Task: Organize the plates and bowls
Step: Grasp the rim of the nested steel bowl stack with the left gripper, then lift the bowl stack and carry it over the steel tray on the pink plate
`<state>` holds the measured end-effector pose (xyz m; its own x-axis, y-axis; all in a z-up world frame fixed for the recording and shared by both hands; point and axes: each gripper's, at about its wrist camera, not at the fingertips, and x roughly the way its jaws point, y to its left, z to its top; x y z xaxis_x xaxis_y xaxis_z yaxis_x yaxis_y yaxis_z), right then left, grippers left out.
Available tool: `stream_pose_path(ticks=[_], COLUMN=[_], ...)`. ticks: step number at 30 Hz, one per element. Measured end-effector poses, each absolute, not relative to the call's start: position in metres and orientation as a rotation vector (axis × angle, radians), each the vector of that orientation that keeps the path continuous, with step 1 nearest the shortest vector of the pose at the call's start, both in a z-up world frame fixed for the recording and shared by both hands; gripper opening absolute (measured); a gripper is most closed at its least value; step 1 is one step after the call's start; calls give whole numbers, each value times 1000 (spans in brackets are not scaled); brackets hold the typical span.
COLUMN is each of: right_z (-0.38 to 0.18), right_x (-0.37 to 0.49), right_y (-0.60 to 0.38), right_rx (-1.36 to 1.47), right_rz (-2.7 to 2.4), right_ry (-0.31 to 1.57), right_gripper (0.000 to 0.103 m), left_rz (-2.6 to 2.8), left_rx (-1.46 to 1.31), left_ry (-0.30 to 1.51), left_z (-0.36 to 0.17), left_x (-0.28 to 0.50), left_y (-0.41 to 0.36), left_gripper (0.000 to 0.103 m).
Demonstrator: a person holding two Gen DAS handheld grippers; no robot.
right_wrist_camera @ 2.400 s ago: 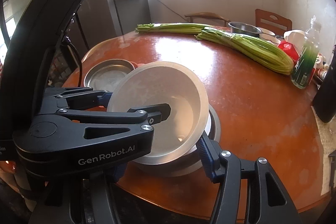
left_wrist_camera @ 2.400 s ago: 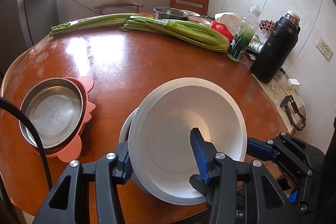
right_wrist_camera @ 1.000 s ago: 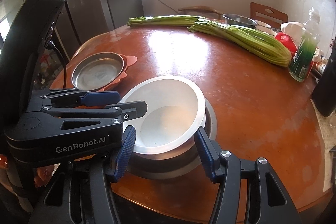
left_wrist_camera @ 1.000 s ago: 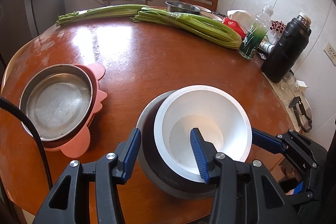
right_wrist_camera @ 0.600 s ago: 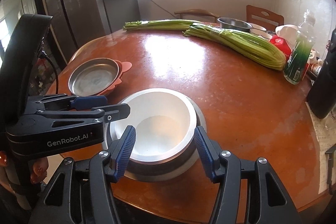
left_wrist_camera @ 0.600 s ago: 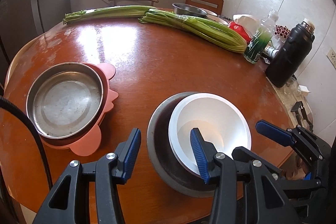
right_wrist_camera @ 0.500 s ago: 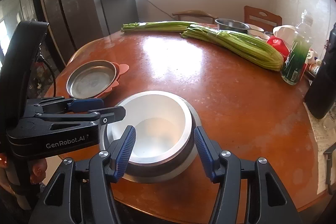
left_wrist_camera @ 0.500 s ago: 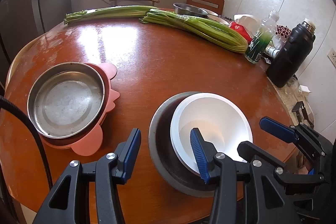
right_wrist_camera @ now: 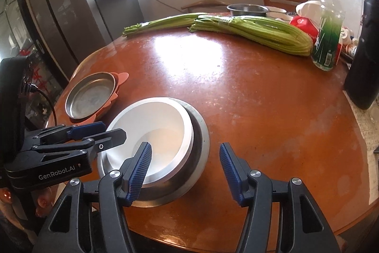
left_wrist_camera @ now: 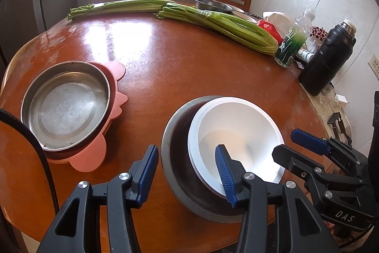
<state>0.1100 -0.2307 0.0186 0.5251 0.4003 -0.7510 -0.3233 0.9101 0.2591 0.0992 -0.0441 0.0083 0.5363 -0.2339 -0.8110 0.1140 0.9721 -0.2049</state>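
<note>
The left gripper (left_wrist_camera: 186, 171) sat low over the near edge of the round reddish-brown wooden table (left_wrist_camera: 180, 63), its blue ribbed pads parted with nothing pinched between them. One pad hung over the inside of the white round bowl (left_wrist_camera: 239, 134), the other stood outside the wall of the grey metal bowl (left_wrist_camera: 176, 158), so both rims were between the pads, but neither pad looked like it was pressing on anything. The right gripper (right_wrist_camera: 183, 168) was open too, and its jaws had just been opening a bit further; its left pad hung over the white bowl's near rim while the right pad was out over bare table, and it held nothing.

The white bowl sat nested inside the grey metal bowl, pushed toward one side so a dark crescent of the metal one showed, both resting on the table near its front edge.

Off to the left, well apart from that stack, a shallow round steel plate (left_wrist_camera: 66, 106) lay on top of a pink plastic plate with little ear-shaped tabs (left_wrist_camera: 113, 96).

Farther back, two long bundles of green celery (left_wrist_camera: 213, 23) lay across the table, with another steel bowl (left_wrist_camera: 212, 4) behind them. On the right were a clear bottle with green liquid (left_wrist_camera: 293, 39) and a tall black flask (left_wrist_camera: 328, 58).
</note>
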Motion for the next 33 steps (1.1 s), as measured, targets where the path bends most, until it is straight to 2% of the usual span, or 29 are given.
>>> stream_pose_path(ticks=[17, 23, 33], right_z=[-3, -10, -16], right_x=[118, 119, 123], right_y=[-226, -216, -219], right_rx=[146, 133, 157], right_rz=[488, 518, 532], right_ry=[1003, 1030, 1033], right_gripper=[62, 66, 66], left_rz=[-228, -238, -259], left_rx=[-178, -172, -206], left_ry=[1038, 1060, 1080], left_z=[-13, -21, -28], left_x=[112, 117, 126], left_y=[-44, -49, -49], left_gripper=[60, 60, 59])
